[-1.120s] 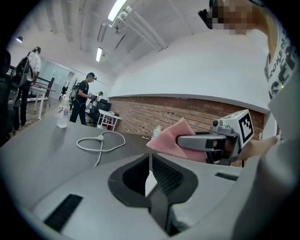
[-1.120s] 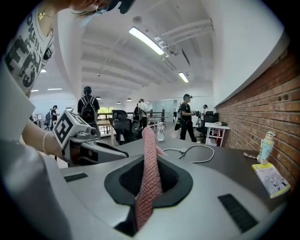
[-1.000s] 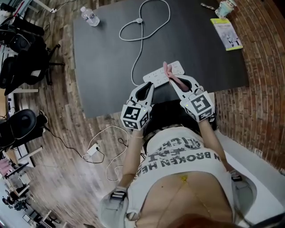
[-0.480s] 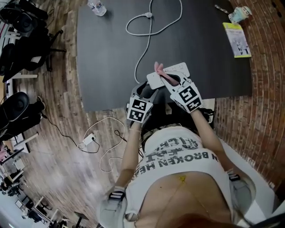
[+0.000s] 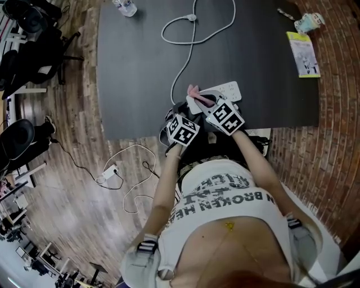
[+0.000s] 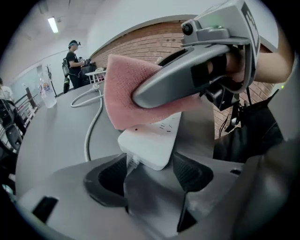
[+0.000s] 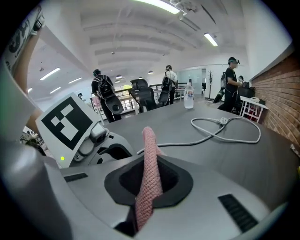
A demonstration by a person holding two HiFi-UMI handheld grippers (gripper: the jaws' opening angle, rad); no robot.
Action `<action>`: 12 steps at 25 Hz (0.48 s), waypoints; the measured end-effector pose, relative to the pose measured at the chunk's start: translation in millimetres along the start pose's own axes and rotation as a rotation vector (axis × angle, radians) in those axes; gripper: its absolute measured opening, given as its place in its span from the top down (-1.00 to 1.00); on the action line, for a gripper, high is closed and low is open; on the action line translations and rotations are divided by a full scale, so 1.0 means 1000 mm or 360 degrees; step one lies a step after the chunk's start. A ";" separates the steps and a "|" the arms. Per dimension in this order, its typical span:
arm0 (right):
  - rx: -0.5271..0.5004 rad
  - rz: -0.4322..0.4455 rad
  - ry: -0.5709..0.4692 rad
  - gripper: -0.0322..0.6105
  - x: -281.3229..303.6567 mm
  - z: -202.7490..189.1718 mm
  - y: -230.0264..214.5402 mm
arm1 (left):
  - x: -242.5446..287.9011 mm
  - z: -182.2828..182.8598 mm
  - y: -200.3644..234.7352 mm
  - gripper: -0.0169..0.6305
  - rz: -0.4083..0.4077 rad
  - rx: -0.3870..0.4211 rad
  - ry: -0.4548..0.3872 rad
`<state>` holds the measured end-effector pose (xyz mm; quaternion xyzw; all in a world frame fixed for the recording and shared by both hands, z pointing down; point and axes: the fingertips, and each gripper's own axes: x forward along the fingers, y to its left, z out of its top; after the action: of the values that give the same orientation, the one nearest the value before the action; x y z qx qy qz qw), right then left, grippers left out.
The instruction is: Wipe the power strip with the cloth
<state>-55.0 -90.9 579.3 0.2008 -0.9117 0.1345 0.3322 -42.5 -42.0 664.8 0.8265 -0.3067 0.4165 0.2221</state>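
right tool [image 7: 153,165] pinches knobbly pink cloth [image 7: 149,140]; left tool [image 6: 150,172], just opened, flanks smooth white power strip [image 6: 152,143]

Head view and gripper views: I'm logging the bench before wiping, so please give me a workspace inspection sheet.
Surface: dark table, mostly bare.
Job's things: power strip at the near edge; pink cloth held over it.
Clutter: bottle, booklet and cup at the far corners.
Grippers: left gripper open, jaws have just been opening, the strip's cable end between them, unclamped; right gripper shut on the cloth.
Cables: strip's cable loops across the table; second cable on the floor.
Surroundings: wood floor, brick wall, chairs, people beyond.
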 end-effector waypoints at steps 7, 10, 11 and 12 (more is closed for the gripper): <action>-0.0062 0.0095 0.0141 0.85 0.027 -0.012 0.010 | 0.007 -0.003 0.004 0.05 -0.0037 0.0089 0.0069; -0.0074 0.0114 0.0197 0.85 0.036 -0.019 0.013 | 0.007 -0.003 0.003 0.05 -0.0063 0.0094 0.0075; -0.0080 0.0119 0.0217 0.85 0.039 -0.021 0.014 | 0.008 -0.003 0.003 0.05 -0.0061 0.0093 0.0074; -0.0088 0.0125 0.0238 0.85 0.042 -0.024 0.015 | 0.008 -0.003 0.003 0.05 -0.0058 0.0091 0.0068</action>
<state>-77.7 -80.3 622.6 0.1450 -0.8948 0.1369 0.3993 -42.5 -44.4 673.1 0.8289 -0.2747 0.4385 0.2125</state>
